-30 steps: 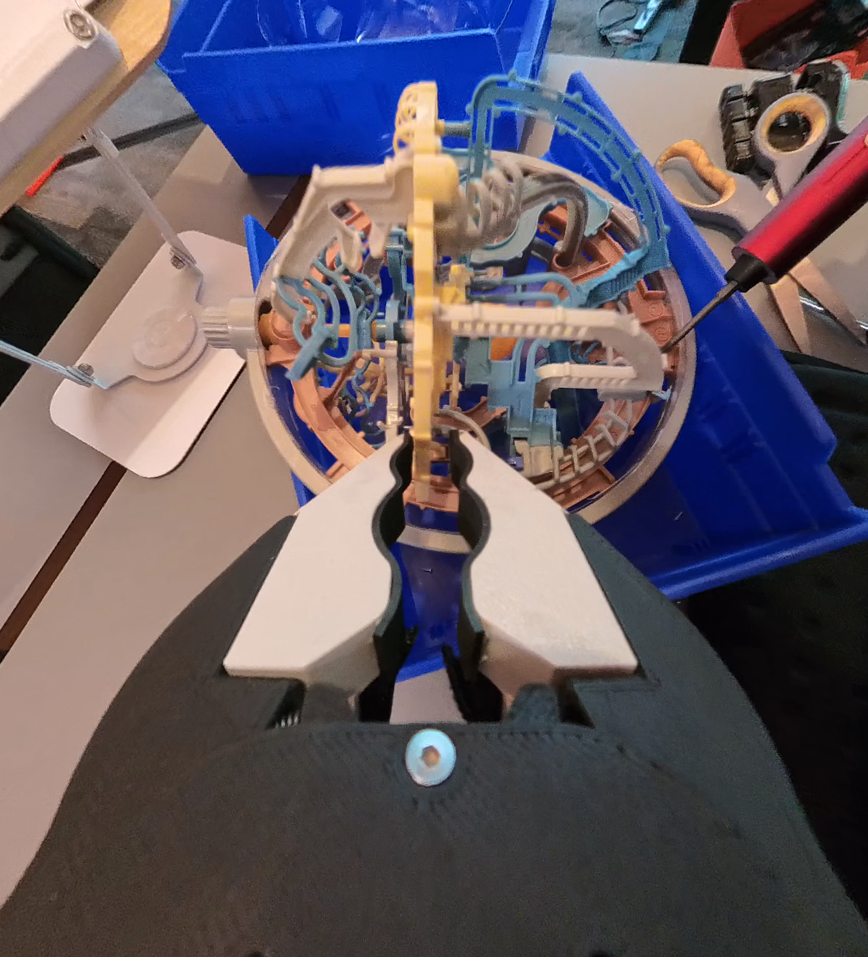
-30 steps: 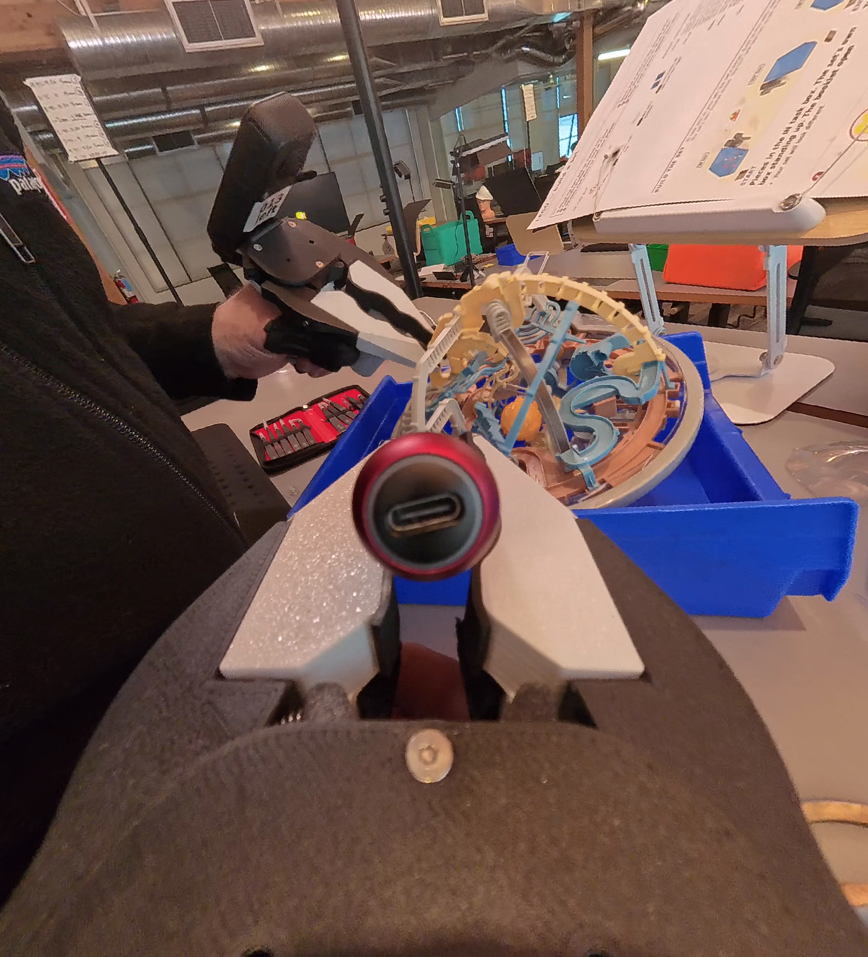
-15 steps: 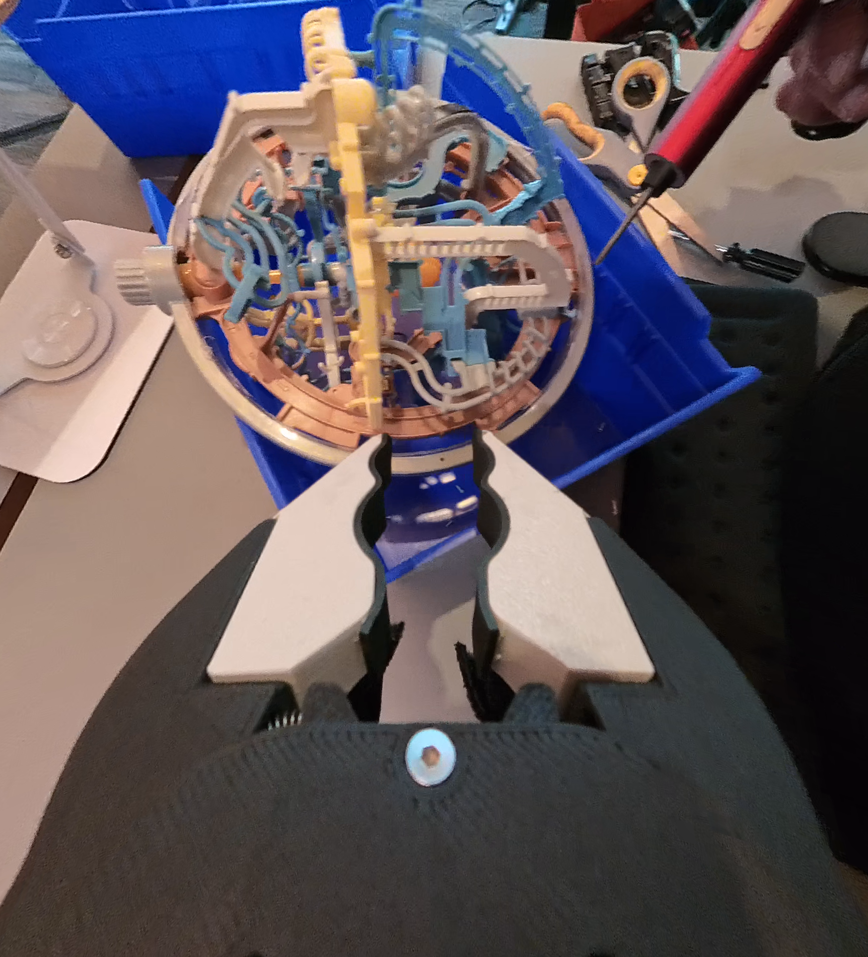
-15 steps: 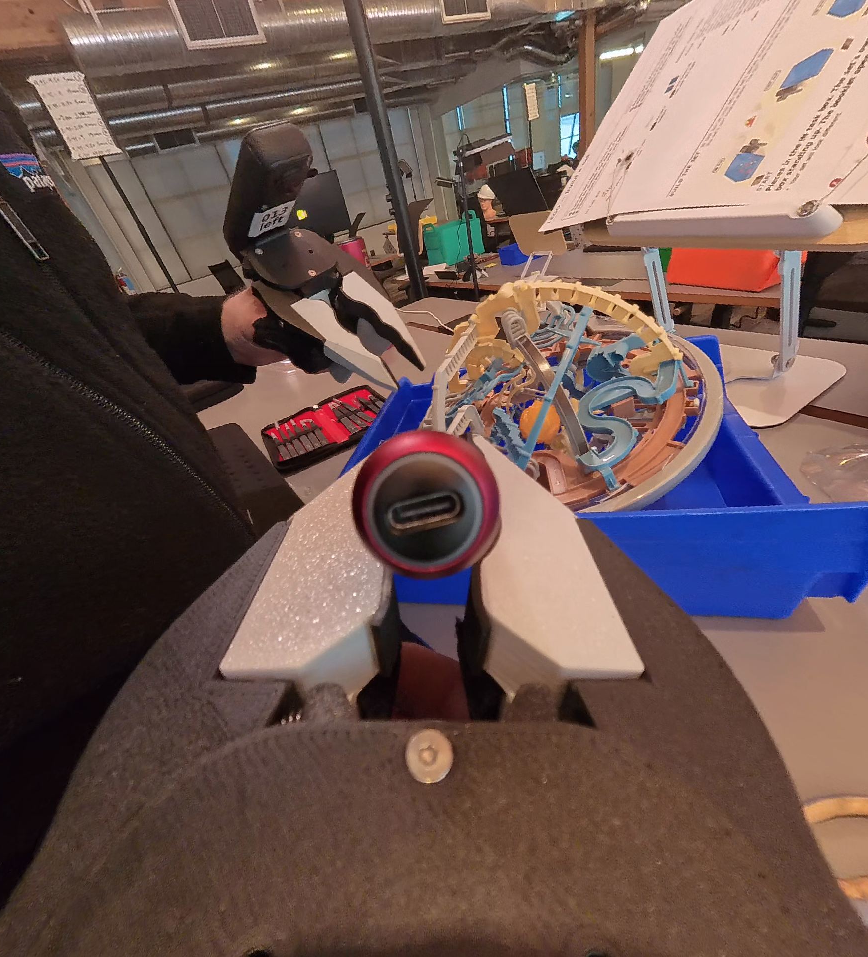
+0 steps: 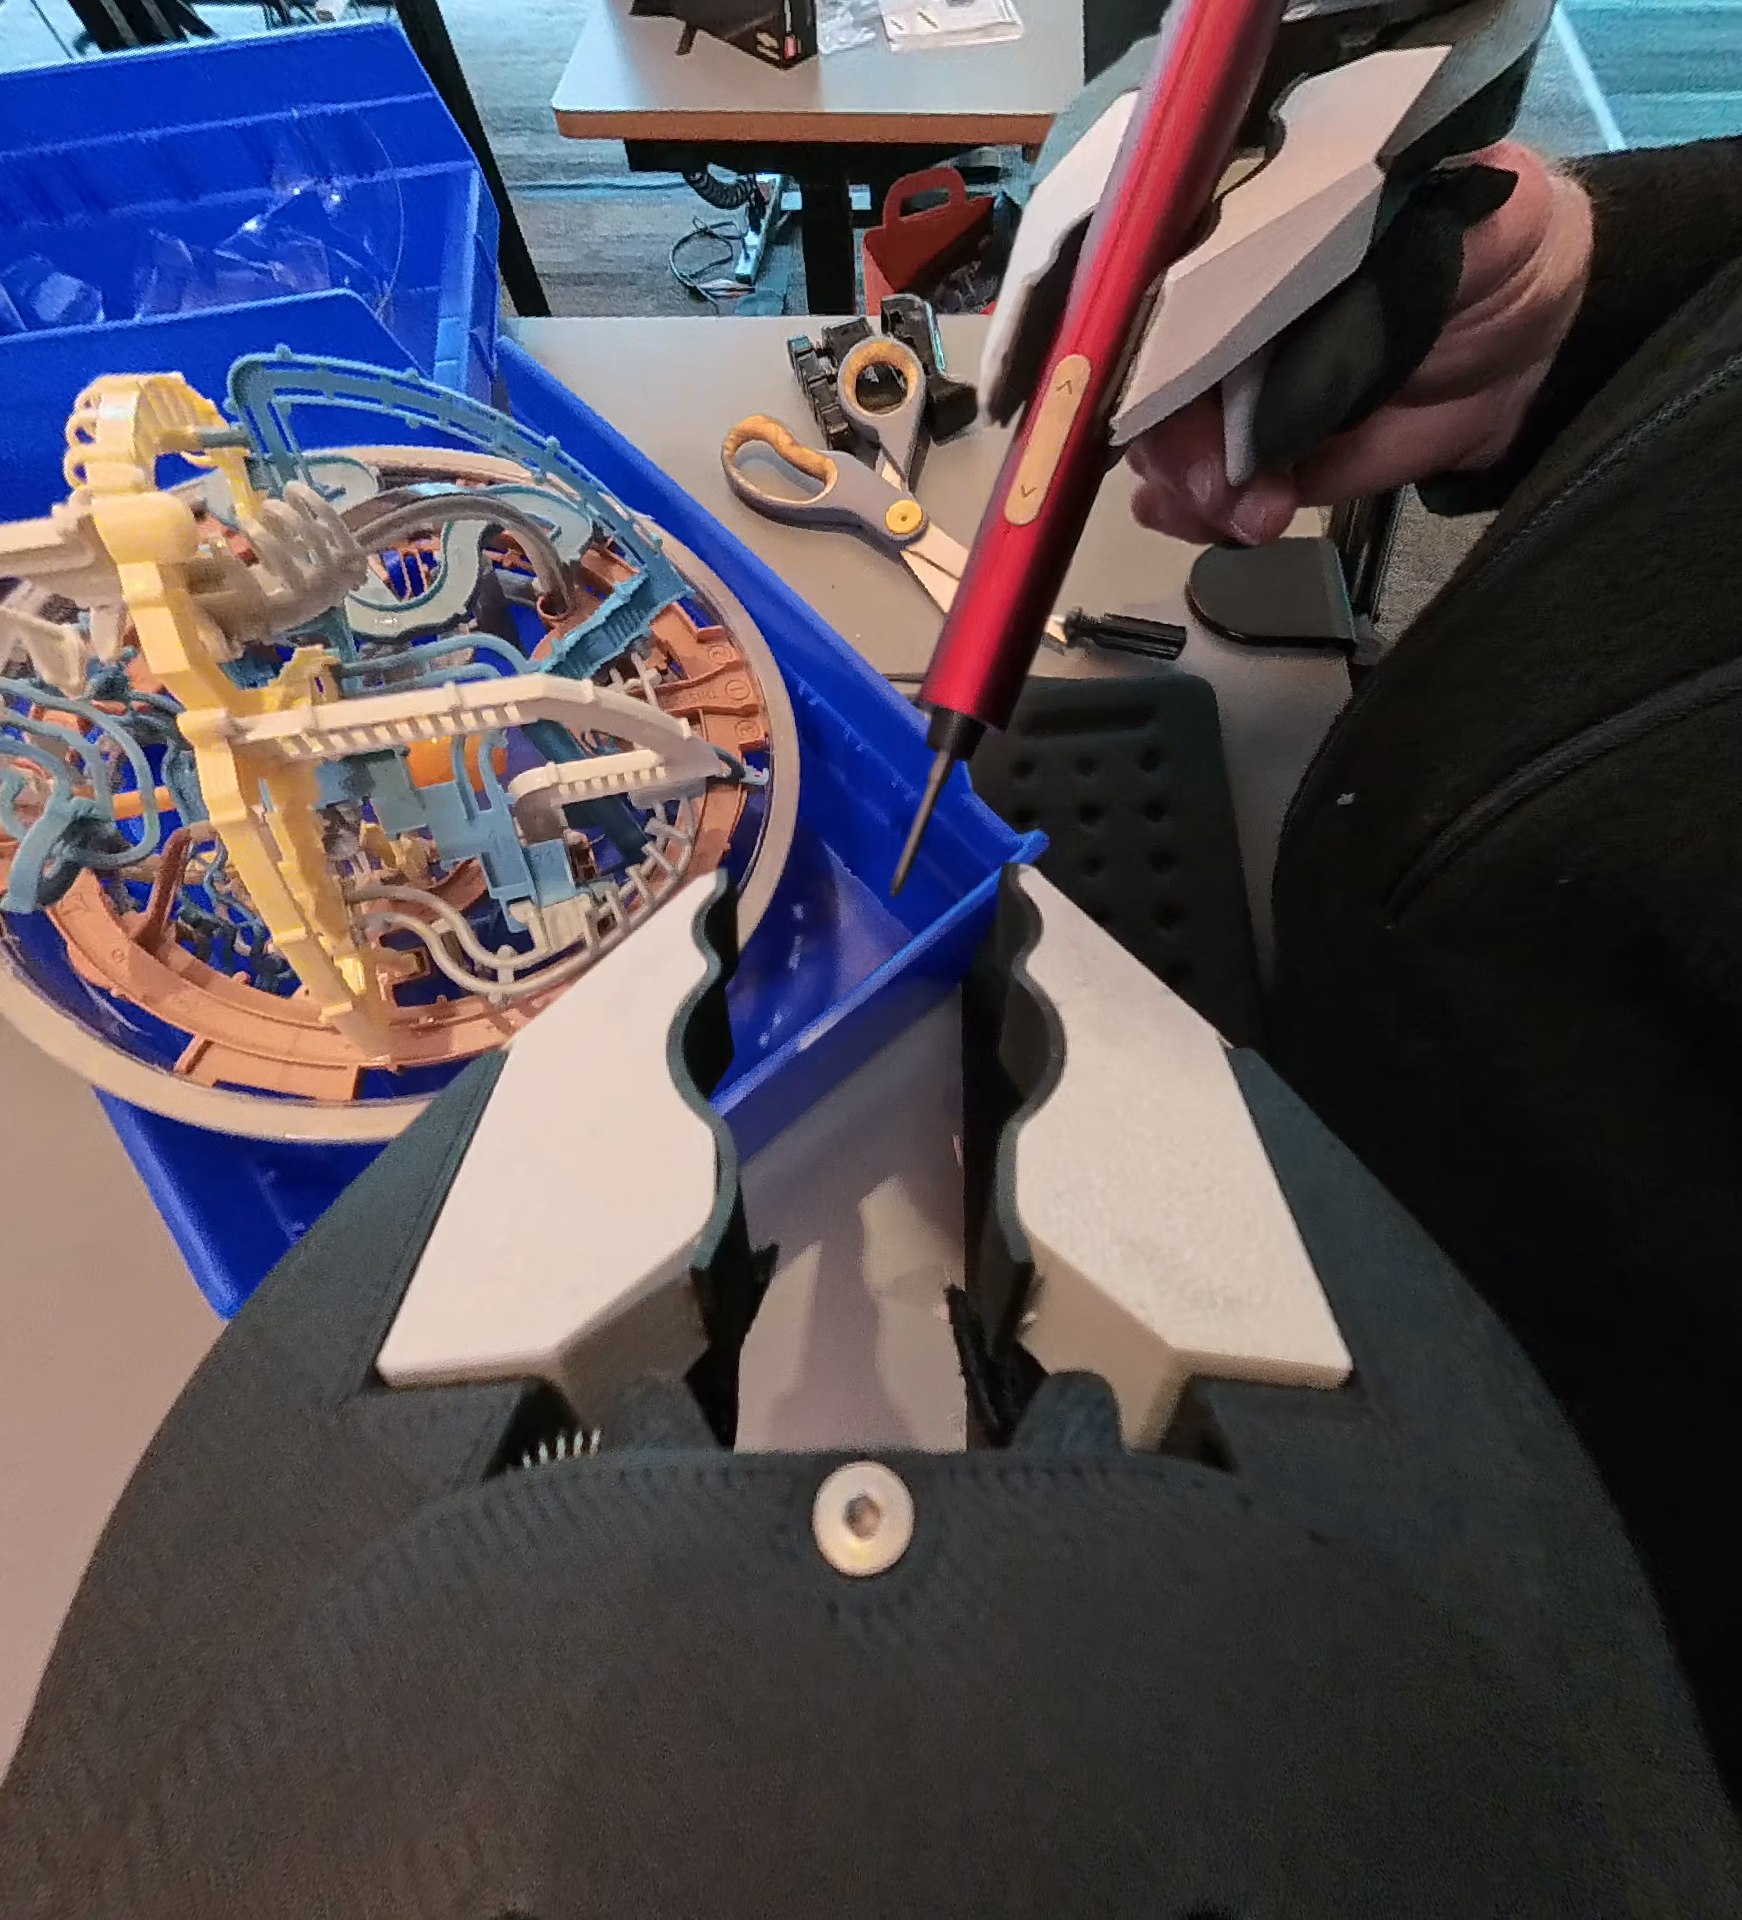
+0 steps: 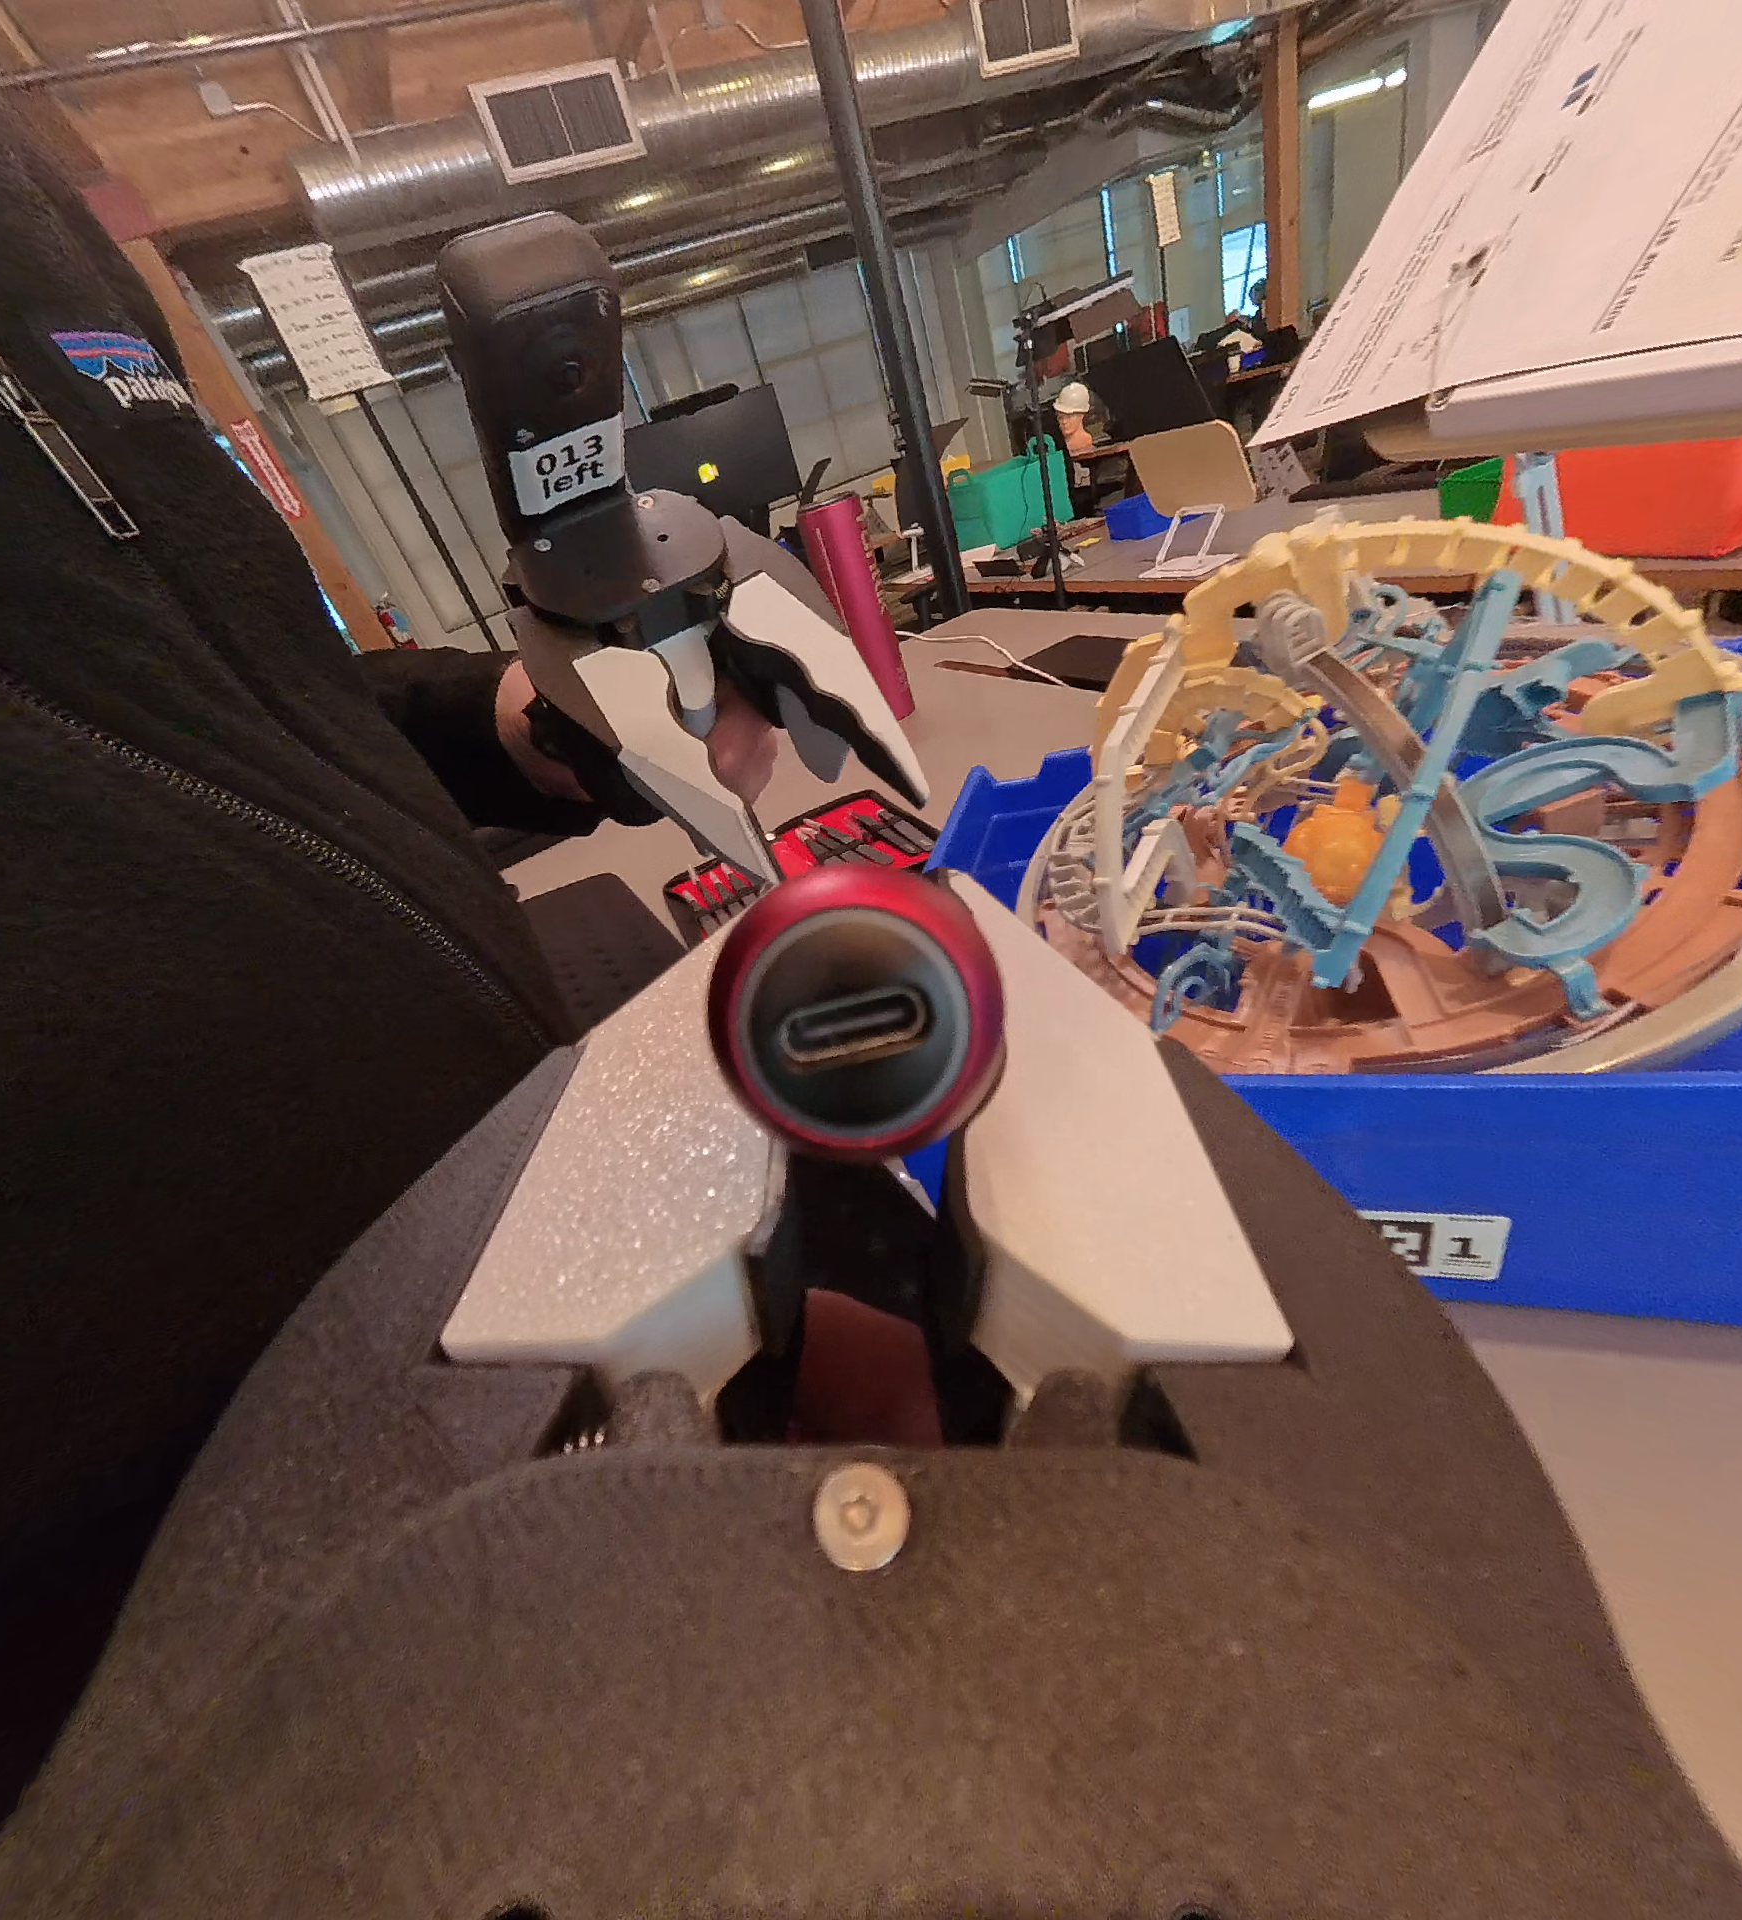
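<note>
A half-sphere marble maze (image 5: 327, 748) of yellow, blue, white and brown tracks in a grey ring rests tilted in a blue bin (image 5: 846, 727). My left gripper (image 5: 862, 904) is open and empty, its fingers on either side of the bin's near corner, apart from the maze. In the right wrist view the left gripper (image 6: 836, 821) hangs open left of the maze (image 6: 1418, 831). My right gripper (image 6: 851, 935) is shut on a red electric screwdriver (image 6: 851, 1013). In the left wrist view the screwdriver (image 5: 1043, 468) points down, with its tip over the bin's right wall.
Scissors (image 5: 846, 488), a black clamp-like part (image 5: 877, 364) and a small black screwdriver (image 5: 1116, 634) lie on the table behind the bin. A black perforated pad (image 5: 1106, 810) lies right of it. A red bit case (image 6: 815, 852) and a stand holding a sheet (image 6: 1625, 208) show too. The left gripper's tips are roughly 9 cm from the right gripper's.
My left gripper let go of the maze's yellow arc, opened, and drew back to the right. The screwdriver swung from the maze's rim to nearly upright over the bin's wall.
</note>
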A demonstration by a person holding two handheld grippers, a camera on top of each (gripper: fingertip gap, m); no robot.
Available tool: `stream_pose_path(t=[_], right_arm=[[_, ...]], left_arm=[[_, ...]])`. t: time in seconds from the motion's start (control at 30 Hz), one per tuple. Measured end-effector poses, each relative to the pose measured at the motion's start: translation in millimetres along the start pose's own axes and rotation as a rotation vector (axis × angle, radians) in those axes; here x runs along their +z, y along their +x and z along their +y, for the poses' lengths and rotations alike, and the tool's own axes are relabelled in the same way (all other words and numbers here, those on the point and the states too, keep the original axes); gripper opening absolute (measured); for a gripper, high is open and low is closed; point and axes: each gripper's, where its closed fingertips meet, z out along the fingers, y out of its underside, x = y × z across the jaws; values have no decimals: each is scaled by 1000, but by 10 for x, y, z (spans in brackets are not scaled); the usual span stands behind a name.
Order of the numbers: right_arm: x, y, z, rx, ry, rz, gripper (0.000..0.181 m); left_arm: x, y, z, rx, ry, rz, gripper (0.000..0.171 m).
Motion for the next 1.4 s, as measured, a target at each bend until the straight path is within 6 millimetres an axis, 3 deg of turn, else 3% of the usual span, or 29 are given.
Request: stream_pose_path(t=[0.1,0.47,0.67,0.77,1.4], right_arm=[[58,-74,55,12,-4,-11,21],[412,-381,250,18,-52,-94,21],[570,-530,359,9,-80,-130,21],[619,-575,413,11,-87,-137,20],[1006,-691,658,181,-97,-117,21]], left_arm=[[-38,13,52,4,-13,-3,51],[25,346,177,179,-122,9,47],[29,497,317,212,-178,29,23],[23,549,415,208,-208,37,20],[-347,482,807,172,-187,49,20]])
